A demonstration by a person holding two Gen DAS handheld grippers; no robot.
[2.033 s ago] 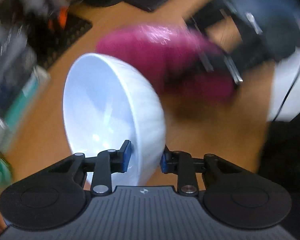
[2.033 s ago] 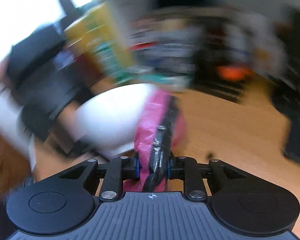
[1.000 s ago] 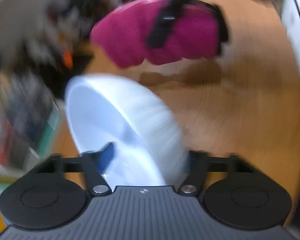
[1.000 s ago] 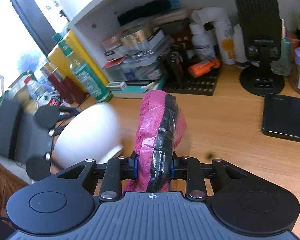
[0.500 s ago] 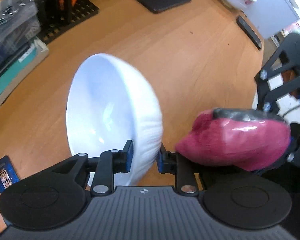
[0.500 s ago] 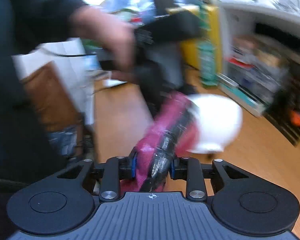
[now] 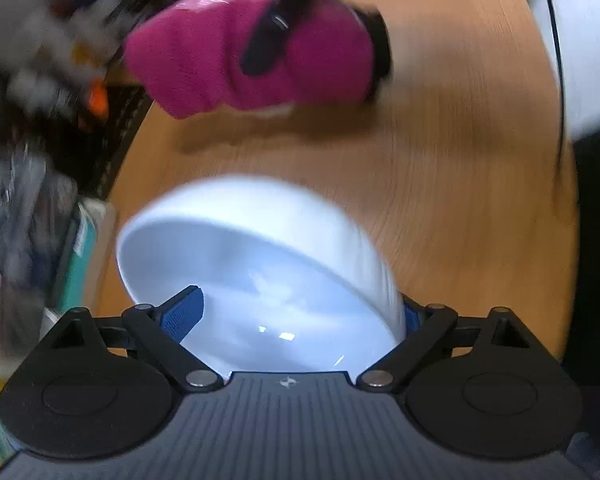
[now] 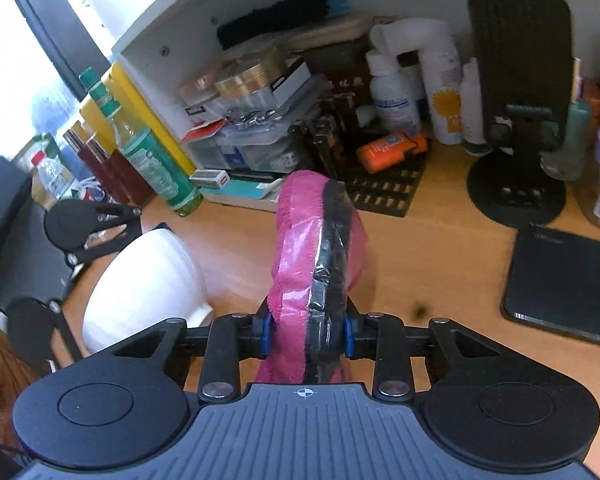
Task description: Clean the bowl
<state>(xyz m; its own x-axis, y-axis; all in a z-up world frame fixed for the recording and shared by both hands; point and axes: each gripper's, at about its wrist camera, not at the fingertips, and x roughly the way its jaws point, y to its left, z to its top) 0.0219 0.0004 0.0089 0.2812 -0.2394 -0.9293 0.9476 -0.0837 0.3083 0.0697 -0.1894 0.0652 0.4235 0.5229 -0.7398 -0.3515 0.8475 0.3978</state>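
Left gripper (image 7: pixel 300 316) spread wide around a white bowl (image 7: pixel 260 264), blue pads on either side of it: left pad (image 7: pixel 182 314) inside the bowl, right pad mostly hidden behind the outer wall. Whether the pads press the wall: cannot tell. Bowl tipped on its side above the wooden bench (image 7: pixel 460 200), opening facing the left wrist camera, somewhat blurred.

Right gripper (image 8: pixel 306 332) clamped on a pink cloth (image 8: pixel 300 248) with a black strip under clear film along it. Cloth standing up from the pads, apart from the bowl (image 8: pixel 148 284), to the bowl's right in the right wrist view.

Along the bench's back edge: a green bottle (image 8: pixel 152 160), white bottles (image 8: pixel 420 84), an orange tube (image 8: pixel 392 148) and a black stand (image 8: pixel 516 120). Black slab (image 8: pixel 564 276) lying flat at right.
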